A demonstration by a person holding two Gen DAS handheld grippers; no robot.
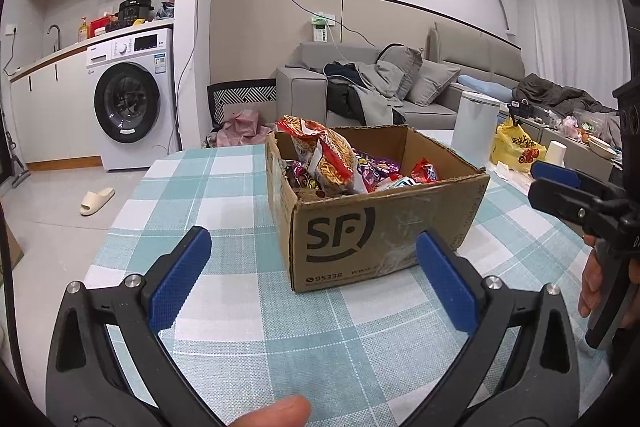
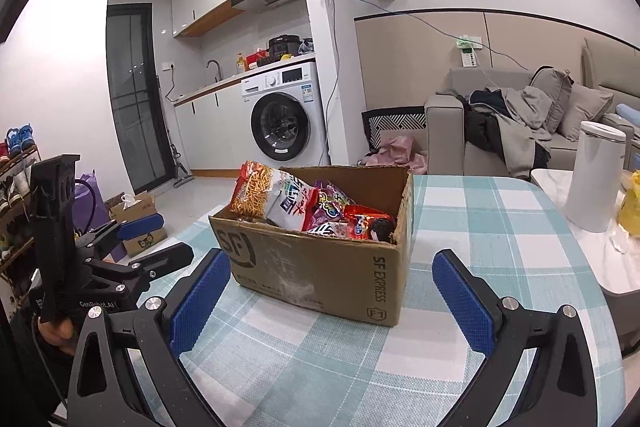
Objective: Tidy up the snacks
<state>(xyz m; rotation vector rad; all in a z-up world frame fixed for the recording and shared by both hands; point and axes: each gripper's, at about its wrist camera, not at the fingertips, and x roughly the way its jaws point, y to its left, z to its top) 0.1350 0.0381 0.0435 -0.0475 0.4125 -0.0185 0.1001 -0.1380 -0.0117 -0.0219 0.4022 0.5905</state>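
Observation:
A brown cardboard box (image 1: 380, 223) (image 2: 320, 267) marked SF stands on the checked tablecloth (image 1: 240, 327) (image 2: 360, 367), holding several snack packets. A large red noodle-snack bag (image 1: 324, 155) (image 2: 256, 191) sticks up at its left end; purple and red packets (image 2: 352, 215) lie beside it. My left gripper (image 1: 316, 279) is open just in front of the box, nothing between its blue pads. My right gripper (image 2: 332, 299) is open too, level with the box's near side. Each view shows the other gripper open at its edge: the right gripper (image 1: 560, 183), the left gripper (image 2: 152, 239).
A white cylindrical bin (image 2: 596, 175) (image 1: 476, 123) and a yellow bag (image 1: 516, 147) stand to the right of the table. Behind are a grey sofa (image 1: 360, 87) with clothes and a washing machine (image 1: 132, 99). A thumb (image 1: 280, 411) shows at the bottom edge.

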